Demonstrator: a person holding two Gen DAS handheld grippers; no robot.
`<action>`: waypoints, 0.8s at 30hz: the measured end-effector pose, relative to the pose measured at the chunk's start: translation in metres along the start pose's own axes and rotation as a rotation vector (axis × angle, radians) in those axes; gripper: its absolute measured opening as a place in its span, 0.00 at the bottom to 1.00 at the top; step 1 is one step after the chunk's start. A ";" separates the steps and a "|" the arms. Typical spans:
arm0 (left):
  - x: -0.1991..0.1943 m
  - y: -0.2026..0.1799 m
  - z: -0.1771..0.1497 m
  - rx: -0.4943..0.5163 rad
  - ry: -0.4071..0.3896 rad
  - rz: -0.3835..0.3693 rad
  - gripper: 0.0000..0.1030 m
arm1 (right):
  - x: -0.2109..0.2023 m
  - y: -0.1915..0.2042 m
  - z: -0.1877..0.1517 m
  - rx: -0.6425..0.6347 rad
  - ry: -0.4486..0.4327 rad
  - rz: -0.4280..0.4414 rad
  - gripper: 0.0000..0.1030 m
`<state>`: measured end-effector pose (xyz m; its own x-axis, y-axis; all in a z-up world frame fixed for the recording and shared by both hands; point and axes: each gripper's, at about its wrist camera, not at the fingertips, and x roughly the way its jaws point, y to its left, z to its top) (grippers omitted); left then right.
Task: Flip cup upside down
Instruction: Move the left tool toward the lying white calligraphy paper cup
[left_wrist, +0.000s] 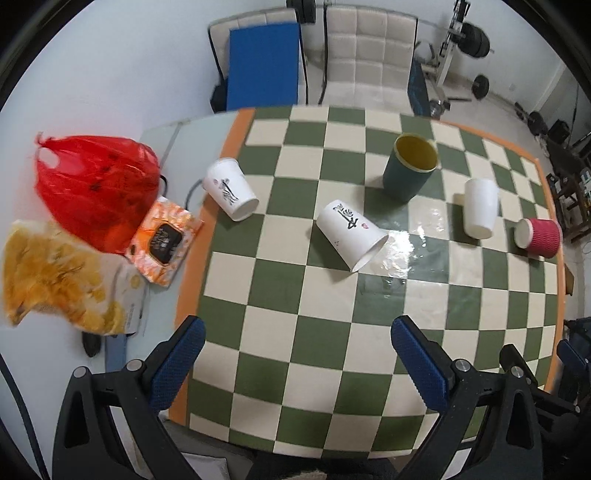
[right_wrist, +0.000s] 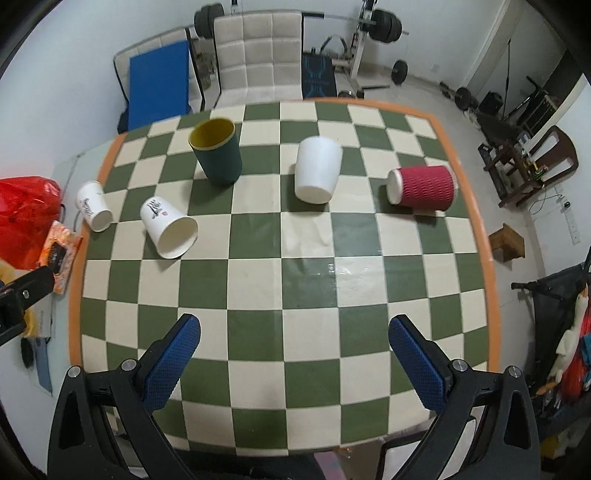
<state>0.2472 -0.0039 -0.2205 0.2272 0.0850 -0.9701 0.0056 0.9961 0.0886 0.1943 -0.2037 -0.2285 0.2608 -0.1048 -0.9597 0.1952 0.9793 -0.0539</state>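
Observation:
A dark green cup with a yellow inside (left_wrist: 409, 168) (right_wrist: 218, 151) stands upright, mouth up, on the checkered table (left_wrist: 295, 350) (right_wrist: 295, 295). A white printed cup (left_wrist: 351, 234) (right_wrist: 168, 229) lies on its side near it. Another printed white cup (left_wrist: 229, 188) (right_wrist: 93, 206) lies at the left edge. A plain white cup (left_wrist: 479, 207) (right_wrist: 317, 169) stands mouth down. A red ribbed cup (left_wrist: 539, 237) (right_wrist: 423, 186) lies on its side at the right. My left gripper (left_wrist: 297, 339) and right gripper (right_wrist: 293, 338) are open and empty above the near part of the table.
A red plastic bag (left_wrist: 94, 184) (right_wrist: 26, 218), an orange wipes pack (left_wrist: 164, 242) (right_wrist: 59, 254) and a yellow snack bag (left_wrist: 62, 280) lie left of the table. Chairs (left_wrist: 369, 59) (right_wrist: 258, 55) stand behind it. A wet patch (left_wrist: 402, 251) shines near the middle.

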 end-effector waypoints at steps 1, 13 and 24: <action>0.010 0.001 0.006 -0.004 0.013 0.006 1.00 | 0.010 0.003 0.005 -0.003 0.011 -0.005 1.00; 0.108 -0.005 0.069 -0.049 0.183 -0.031 1.00 | 0.125 0.022 0.039 -0.034 0.181 -0.049 1.00; 0.190 0.006 0.104 -0.342 0.450 -0.275 0.98 | 0.168 0.025 0.052 -0.045 0.242 -0.092 1.00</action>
<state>0.3915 0.0153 -0.3811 -0.1713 -0.2475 -0.9536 -0.3229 0.9286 -0.1830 0.2924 -0.2063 -0.3768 0.0093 -0.1551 -0.9879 0.1636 0.9748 -0.1515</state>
